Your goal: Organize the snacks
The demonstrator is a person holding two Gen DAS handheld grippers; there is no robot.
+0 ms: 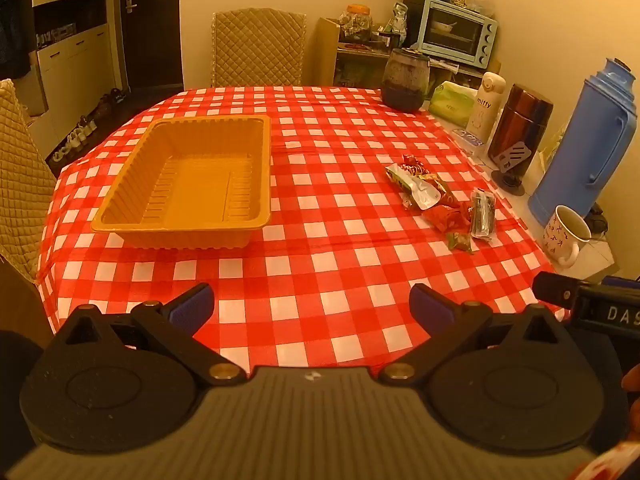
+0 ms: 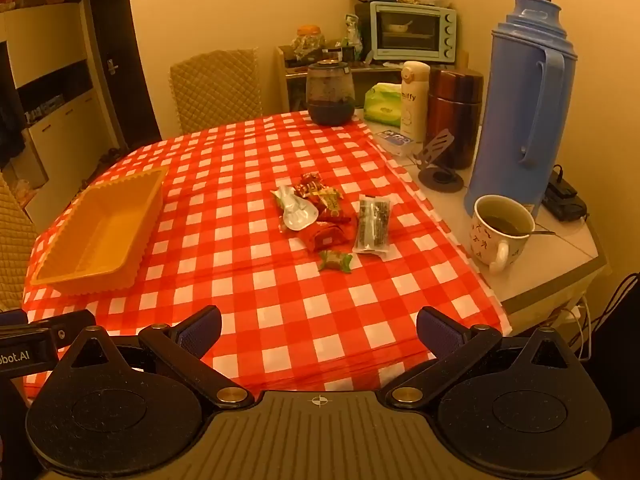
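where the right view shows tea in the mug (image 2: 502, 232), left view hides it

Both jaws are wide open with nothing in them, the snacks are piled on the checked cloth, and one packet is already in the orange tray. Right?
Not quite: the orange tray is empty, as the left wrist view shows. The rest stands: the snacks lie piled on the checked cloth, and the left gripper and right gripper have wide-open, empty jaws.
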